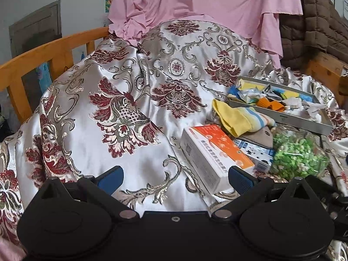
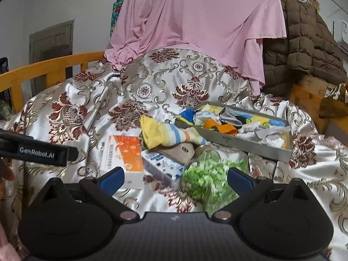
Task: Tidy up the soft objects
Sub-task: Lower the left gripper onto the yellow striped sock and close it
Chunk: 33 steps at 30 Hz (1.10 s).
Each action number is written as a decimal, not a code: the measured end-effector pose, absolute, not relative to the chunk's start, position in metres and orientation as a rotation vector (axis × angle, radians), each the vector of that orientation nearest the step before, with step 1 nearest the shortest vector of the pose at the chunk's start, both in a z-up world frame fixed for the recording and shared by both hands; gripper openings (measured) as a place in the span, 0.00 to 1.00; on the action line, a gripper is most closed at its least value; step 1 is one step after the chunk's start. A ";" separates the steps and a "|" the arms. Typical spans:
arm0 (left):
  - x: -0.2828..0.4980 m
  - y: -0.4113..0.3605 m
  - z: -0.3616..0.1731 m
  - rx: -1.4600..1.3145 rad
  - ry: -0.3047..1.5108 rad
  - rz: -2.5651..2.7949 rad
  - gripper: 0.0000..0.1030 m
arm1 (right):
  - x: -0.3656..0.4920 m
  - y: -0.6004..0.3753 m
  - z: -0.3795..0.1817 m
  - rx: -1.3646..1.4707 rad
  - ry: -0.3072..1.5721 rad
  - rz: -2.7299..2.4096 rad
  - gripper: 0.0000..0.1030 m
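Note:
A yellow sock with blue and white stripes [image 1: 239,117] [image 2: 165,133] lies on the patterned bedspread, touching the near left end of a grey metal tray [image 1: 304,120] [image 2: 256,146]. The tray holds several socks and cloths, among them an orange one [image 1: 270,104] [image 2: 221,127]. A beige soft item [image 1: 261,138] [image 2: 180,151] lies below the sock. My left gripper [image 1: 175,179] is open and empty above the bedspread. My right gripper [image 2: 175,180] is open and empty above a green-and-white bag [image 2: 208,178] [image 1: 298,157].
An orange-and-white box [image 1: 213,156] [image 2: 124,156] and a blue-and-white box [image 1: 258,152] [image 2: 161,165] lie by the bag. A pink sheet [image 1: 195,6] [image 2: 195,21], a brown quilt [image 1: 315,21] [image 2: 304,43] and a wooden rail [image 1: 43,52] [image 2: 43,69] stand behind. The left gripper's body [image 2: 37,151] shows at left.

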<state>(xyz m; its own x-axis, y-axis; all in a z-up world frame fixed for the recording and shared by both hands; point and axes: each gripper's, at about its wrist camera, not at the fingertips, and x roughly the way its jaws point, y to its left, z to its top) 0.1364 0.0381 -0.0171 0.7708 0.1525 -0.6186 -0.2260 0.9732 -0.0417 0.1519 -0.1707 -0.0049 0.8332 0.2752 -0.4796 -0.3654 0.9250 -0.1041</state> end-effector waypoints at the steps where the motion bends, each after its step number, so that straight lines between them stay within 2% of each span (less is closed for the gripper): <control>1: 0.140 0.039 -0.018 -0.118 0.665 0.209 0.99 | 0.156 -0.170 -0.006 -0.196 0.478 0.342 1.00; 21: 0.227 0.045 -0.022 -0.132 0.617 0.111 0.99 | 0.233 -0.150 -0.037 -0.335 0.457 0.352 1.00; 33: 0.305 0.047 -0.043 -0.232 0.553 -0.068 0.99 | 0.288 -0.158 -0.047 -0.295 0.491 0.364 1.00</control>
<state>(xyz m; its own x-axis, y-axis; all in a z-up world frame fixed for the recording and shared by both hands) 0.3054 0.0469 -0.0430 0.8493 -0.1260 -0.5127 0.0016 0.9717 -0.2362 0.2876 -0.1581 -0.0473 0.8203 0.2674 -0.5055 -0.4067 0.8943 -0.1869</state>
